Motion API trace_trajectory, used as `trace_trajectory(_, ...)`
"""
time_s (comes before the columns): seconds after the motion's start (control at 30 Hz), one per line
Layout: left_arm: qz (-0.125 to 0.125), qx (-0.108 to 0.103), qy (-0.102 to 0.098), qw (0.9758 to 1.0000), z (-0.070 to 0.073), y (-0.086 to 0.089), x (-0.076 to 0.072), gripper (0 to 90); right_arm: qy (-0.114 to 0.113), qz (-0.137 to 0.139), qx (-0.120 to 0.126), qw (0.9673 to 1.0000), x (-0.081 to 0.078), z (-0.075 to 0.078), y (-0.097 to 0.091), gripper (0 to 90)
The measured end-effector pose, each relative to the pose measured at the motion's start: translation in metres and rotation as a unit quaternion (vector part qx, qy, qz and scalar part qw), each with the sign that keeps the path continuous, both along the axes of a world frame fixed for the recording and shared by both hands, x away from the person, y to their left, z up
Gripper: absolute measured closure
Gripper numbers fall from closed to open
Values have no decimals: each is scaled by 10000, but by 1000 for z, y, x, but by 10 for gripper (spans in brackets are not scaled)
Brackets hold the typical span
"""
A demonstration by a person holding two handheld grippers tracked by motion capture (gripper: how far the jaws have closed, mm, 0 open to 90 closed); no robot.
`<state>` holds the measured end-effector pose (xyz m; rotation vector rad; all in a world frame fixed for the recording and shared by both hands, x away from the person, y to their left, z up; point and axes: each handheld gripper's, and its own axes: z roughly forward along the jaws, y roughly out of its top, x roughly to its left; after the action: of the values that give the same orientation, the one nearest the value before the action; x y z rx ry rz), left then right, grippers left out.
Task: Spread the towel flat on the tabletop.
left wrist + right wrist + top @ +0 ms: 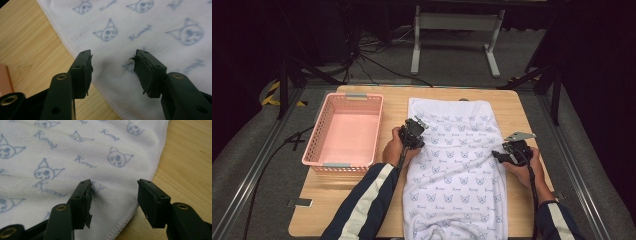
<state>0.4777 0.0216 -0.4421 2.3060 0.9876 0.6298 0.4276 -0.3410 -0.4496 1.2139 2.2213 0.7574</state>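
Observation:
A white towel (452, 170) printed with blue cat faces lies flat along the wooden table (517, 110), its near end hanging over the front edge. My left gripper (416, 141) hovers at the towel's left edge, held by a hand in a navy sleeve. Seen from the left gripper view, the jaws (113, 67) stand open, straddling the towel's (150, 30) stitched hem with the cloth beneath them. My right gripper (498, 156) is at the towel's right edge. It is open too (113, 195), with the hem of the towel (62, 152) under the gap.
A pink plastic basket (319, 127) stands on the left part of the table, close to the left hand; its corner (3, 80) shows in the left gripper view. Bare wood (190, 157) lies right of the towel. A white frame and cables are on the floor beyond.

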Motion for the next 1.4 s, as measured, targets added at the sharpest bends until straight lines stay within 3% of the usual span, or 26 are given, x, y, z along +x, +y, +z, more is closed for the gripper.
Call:
trace_trajectory(0.03, -331, -170, 3, 9993, 8, 2, -14, 430, 28, 80, 183, 9998, -5, 5, -2, 483)
trace_trajectory(0.1, -627, -395, 0, 9973, 13, 3, -34, 426, -1, 142, 253, 9996, -14, 11, -4, 484)
trace_trajectory(0.17, -1147, -367, 75, 9927, 13, 3, -59, 448, -9, 486, 428, 9979, -30, 19, -3, 494)
trace_trajectory(0.2, -1257, -376, 65, 9913, 13, 4, -72, 450, 13, 596, 301, 9978, -38, 20, -1, 485)
trace_trajectory(0.23, -1531, -450, 158, 9871, 12, 5, -84, 468, 21, 712, 272, 9971, -47, 21, 1, 487)
trace_trajectory(0.3, -1892, -323, 128, 9813, 10, 9, -109, 509, 166, 997, 408, 9940, -66, 21, 6, 484)
trace_trajectory(0.33, -2111, -356, 208, 9766, 8, 10, -118, 522, 218, 1169, 295, 9925, -77, 19, 11, 479)
trace_trajectory(0.37, -2220, -346, 257, 9741, 6, 12, -124, 536, 245, 1334, 337, 9902, -87, 18, 13, 481)
trace_trajectory(0.43, -2404, -298, 398, 9694, 0, 16, -139, 540, 384, 1534, 407, 9866, -102, 14, 17, 488)
trace_trajectory(0.5, -2448, -291, 458, 9681, -5, 18, -145, 543, 429, 1630, 441, 9847, -109, 10, 18, 492)
trace_trajectory(0.53, -2494, -223, 557, 9665, -9, 20, -151, 542, 552, 1794, 297, 9818, -124, 1, 20, 526)
trace_trajectory(0.57, -2524, -141, 665, 9652, -13, 22, -157, 539, 593, 1796, 313, 9815, -130, -3, 20, 535)
trace_trajectory(0.6, -2627, -60, 559, 9633, -15, 26, -162, 541, 562, 1806, 360, 9813, -134, -4, 18, 538)
trace_trajectory(0.67, -2581, -78, 610, 9642, -15, 31, -165, 546, 568, 1839, 237, 9810, -139, -2, 14, 548)
trace_trajectory(0.77, -2570, -131, 580, 9646, -17, 37, -170, 554, 602, 1734, 264, 9827, -143, -2, 7, 549)
trace_trajectory(0.87, -2610, -150, 620, 9632, -17, 42, -181, 559, 591, 1650, 211, 9843, -153, -2, 1, 550)
trace_trajectory(0.9, -2698, -214, 686, 9602, -18, 44, -184, 559, 616, 1652, 215, 9841, -157, -1, 0, 550)
trace_trajectory(0.93, -2856, -289, 834, 9543, -17, 46, -189, 542, 650, 1683, 191, 9834, -161, -1, -1, 552)
trace_trajectory(1.07, -2761, -534, 989, 9545, -15, 51, -198, 470, 843, 1865, 38, 9788, -176, 2, 1, 562)
trace_trajectory(1.13, -2476, -537, 813, 9640, -8, 54, -193, 404, 889, 1938, -87, 9770, -180, 5, 2, 550)
trace_trajectory(1.17, -2381, -707, 744, 9658, -7, 56, -188, 377, 865, 1930, 12, 9774, -180, 7, 2, 545)
trace_trajectory(1.23, -2070, -738, 677, 9732, -5, 59, -176, 355, 645, 1783, 207, 9817, -173, 12, 1, 537)
trace_trajectory(1.27, -1990, -725, 648, 9752, -5, 59, -171, 327, 468, 1689, 237, 9842, -168, 16, 2, 523)
trace_trajectory(1.33, -1999, -790, 714, 9740, -7, 61, -160, 333, 239, 1746, 365, 9837, -158, 21, 7, 523)
trace_trajectory(1.37, -1999, -790, 714, 9740, -7, 61, -160, 328, 239, 1746, 365, 9837, -158, 21, 7, 523)
trace_trajectory(1.4, -2062, -777, 831, 9719, -12, 59, -151, 324, 182, 1769, 279, 9837, -139, 19, 18, 508)
